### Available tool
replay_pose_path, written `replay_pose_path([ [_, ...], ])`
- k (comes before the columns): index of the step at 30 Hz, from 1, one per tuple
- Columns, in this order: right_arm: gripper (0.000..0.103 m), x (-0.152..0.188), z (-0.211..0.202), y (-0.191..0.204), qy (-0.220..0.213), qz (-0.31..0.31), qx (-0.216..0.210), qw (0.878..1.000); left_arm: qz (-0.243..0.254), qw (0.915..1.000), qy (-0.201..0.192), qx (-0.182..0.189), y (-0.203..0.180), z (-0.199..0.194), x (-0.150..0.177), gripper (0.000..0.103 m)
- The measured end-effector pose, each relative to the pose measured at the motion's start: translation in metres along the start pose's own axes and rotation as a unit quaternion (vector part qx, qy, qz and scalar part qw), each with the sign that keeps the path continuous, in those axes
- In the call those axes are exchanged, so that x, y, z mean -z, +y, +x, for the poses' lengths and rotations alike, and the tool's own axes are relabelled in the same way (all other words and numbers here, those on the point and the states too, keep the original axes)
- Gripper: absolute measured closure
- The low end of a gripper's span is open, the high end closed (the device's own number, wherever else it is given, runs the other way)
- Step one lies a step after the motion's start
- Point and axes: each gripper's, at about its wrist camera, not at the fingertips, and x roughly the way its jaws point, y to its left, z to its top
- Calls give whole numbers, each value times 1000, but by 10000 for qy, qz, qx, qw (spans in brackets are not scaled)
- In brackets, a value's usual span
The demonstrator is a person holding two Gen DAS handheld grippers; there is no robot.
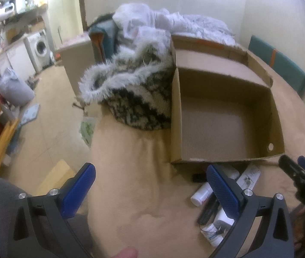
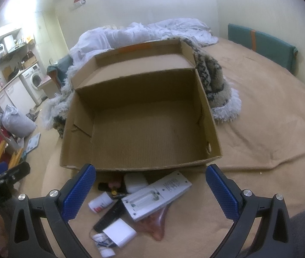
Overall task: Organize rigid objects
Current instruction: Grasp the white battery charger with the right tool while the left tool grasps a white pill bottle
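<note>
Left wrist view: the left claw (image 1: 150,185) hangs spread and empty above a tan bed cover (image 1: 131,161), its blue pads wide apart. An open cardboard box (image 1: 279,129) sits ahead and to the right with nothing visible inside it, a shaggy black-and-white throw (image 1: 135,99) bunched against its left wall. The rigid objects lie in a small heap just in front of the box's near wall, partly hidden by the claw's right finger: a white bottle (image 1: 200,194) on its side and a white remote (image 1: 249,177) show. The right claw (image 1: 298,169) enters at the right edge.

Right wrist view: the right claw (image 2: 150,185) is likewise spread, holding nothing, poised directly over the heap. Between its pads lie the white remote (image 2: 159,195), back up with its battery bay uncovered, the white bottle (image 2: 101,202), a black remote (image 2: 109,215), a white charger block (image 2: 120,232) and a white rounded case (image 2: 135,182). The cardboard box (image 2: 214,142) stands just beyond.

The step in hand appears to be the first pick. It would go best if the claw drops onto the top-lying white remote across its narrow width, closes squarely, lifts clear of the near wall, then sets it flat on the box floor
</note>
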Motion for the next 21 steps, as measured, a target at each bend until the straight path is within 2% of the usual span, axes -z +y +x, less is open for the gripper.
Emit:
replay_pose_path([
  [3, 0, 1, -1, -15, 108, 228, -102, 9996, -46, 9994, 344, -47, 4, 14, 3, 0],
  [6, 0, 3, 1, -33, 320, 628, -191, 9973, -198, 9959, 869, 147, 6, 32, 9, 1],
  [10, 0, 7, 6, -50, 524, 953, -99, 9940, -472, 9854, 1596, 359, -1, 60, 16, 16],
  [11, 0, 8, 8, -53, 575, 1013, -86, 9932, -488, 9830, 1717, 421, -6, 67, 18, 17],
  [12, 0, 9, 10, -55, 613, 1056, -80, 9925, -446, 9806, 1836, 526, -13, 73, 19, 17],
  [14, 0, 10, 14, -57, 693, 1130, -105, 9911, -298, 9761, 2041, 682, -28, 85, 18, 31],
  [15, 0, 11, 16, -58, 722, 1164, -144, 9905, -191, 9751, 2091, 712, -36, 90, 18, 34],
  [17, 0, 12, 20, -61, 839, 1267, -264, 9880, 126, 9727, 2182, 782, -52, 100, 17, 34],
  [21, 0, 19, 36, -70, 1347, 1722, -724, 9731, 598, 9588, 2608, 954, -75, 126, 27, 35],
])
